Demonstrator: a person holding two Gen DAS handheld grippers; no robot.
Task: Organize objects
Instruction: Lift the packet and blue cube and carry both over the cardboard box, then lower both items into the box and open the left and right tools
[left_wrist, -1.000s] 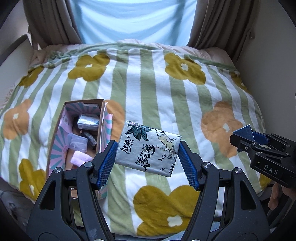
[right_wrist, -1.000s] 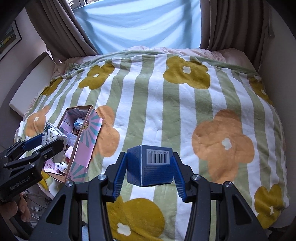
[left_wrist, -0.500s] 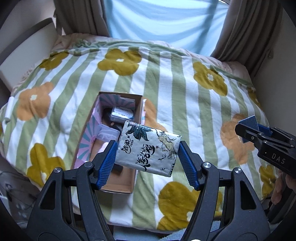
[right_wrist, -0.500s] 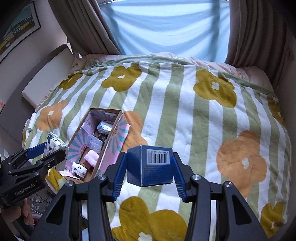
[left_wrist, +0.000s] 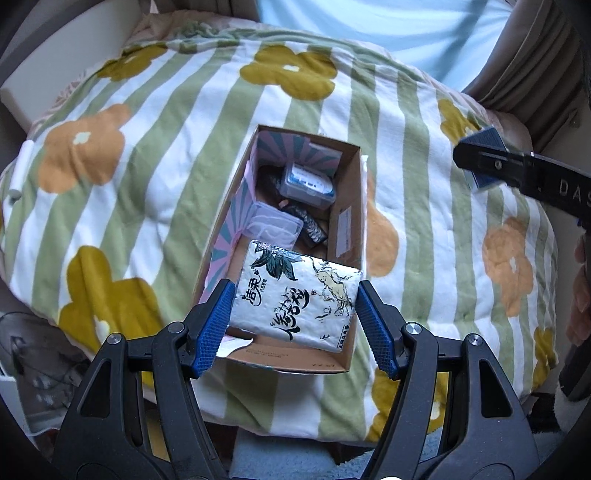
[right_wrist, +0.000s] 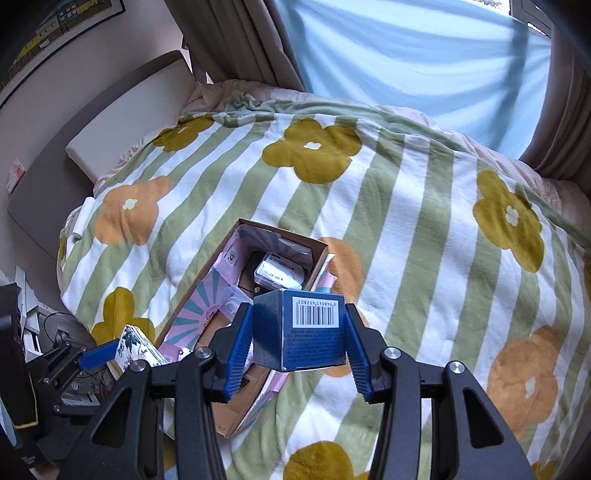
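Here, left tongs (left_wrist: 295, 314) pinching tissue pack (left_wrist: 295, 295) by short ends, held above near end of open cardboard box (left_wrist: 351, 206). Box lies on bed's striped flowered blanket (left_wrist: 147, 184); inside: clear lidded case (left_wrist: 308, 182), small clear container (left_wrist: 275, 227), dark packet (left_wrist: 308, 225). Right tongs (right_wrist: 299, 339) pinching blue carton (right_wrist: 306, 332), barcode face toward camera, held above box's right wall (right_wrist: 314, 266). Window curtain (right_wrist: 406, 55) beyond bed.
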